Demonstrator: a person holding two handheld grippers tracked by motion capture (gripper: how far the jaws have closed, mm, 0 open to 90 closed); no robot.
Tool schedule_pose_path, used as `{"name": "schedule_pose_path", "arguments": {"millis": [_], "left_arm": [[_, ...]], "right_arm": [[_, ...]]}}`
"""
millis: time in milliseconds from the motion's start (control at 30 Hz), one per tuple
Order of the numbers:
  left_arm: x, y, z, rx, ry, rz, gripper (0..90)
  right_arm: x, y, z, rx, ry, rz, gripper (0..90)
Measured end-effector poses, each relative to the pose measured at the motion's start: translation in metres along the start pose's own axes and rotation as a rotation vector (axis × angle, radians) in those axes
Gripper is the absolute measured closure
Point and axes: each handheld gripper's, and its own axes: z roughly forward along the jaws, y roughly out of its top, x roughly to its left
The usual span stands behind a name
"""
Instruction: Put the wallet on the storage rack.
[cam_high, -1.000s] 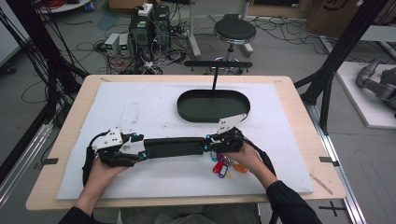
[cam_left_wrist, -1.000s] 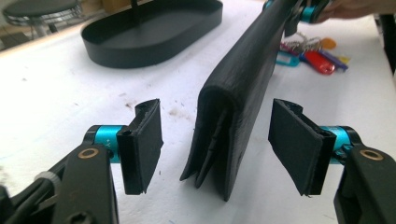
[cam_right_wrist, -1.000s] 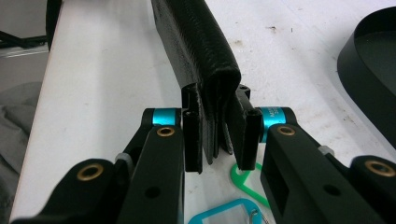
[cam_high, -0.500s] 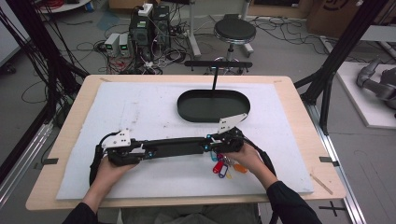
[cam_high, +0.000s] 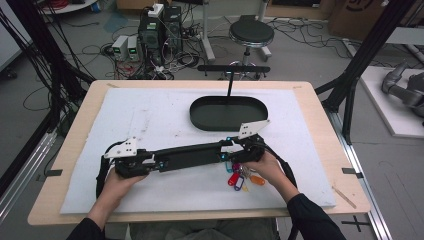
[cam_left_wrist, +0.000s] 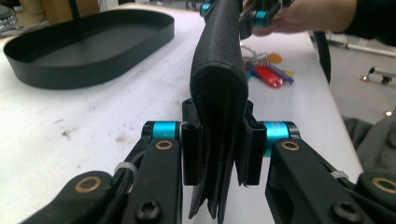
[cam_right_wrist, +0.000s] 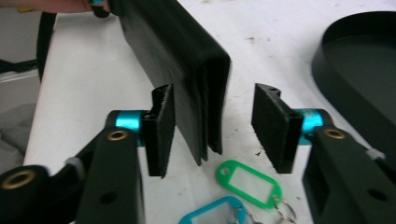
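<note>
While key tags (cam_high: 242, 176) lie beside it, tray (cam_high: 227, 113) sits behind pouch (cam_high: 192, 155).

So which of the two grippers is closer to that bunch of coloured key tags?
The right gripper. It sits just above the key tags, at the right end of the long black pouch. The left gripper clamps the pouch's far left end, well away from them.

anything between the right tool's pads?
Yes: the end of the black leather wallet stands between the right tool pads, touching neither, in the right gripper view.
</note>
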Motion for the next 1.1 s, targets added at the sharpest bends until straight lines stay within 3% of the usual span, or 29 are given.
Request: {"name": "schedule_pose_path", "arguments": {"millis": [233, 467, 967, 1100], "left_arm": [[-0.001, 0.007, -0.002, -0.022, 0.001, 0.005, 75.1], [-0.001, 0.012, -0.002, -0.025, 0.015, -0.001, 75.0], [-0.001, 0.034, 0.012, -0.029, 0.063, 0.01, 75.0], [0.0, 0.043, 0.02, -0.038, 0.088, 0.014, 75.0]], "right_arm": [[-0.005, -0.002, -0.014, -0.04, -0.041, 0.005, 43.9], [-0.012, -0.01, -0.037, -0.074, -0.098, 0.051, 37.7], [-0.026, -0.024, -0.075, -0.138, -0.213, 0.104, 35.4], [-0.033, -0.029, -0.09, -0.164, -0.265, 0.13, 35.1]]}}
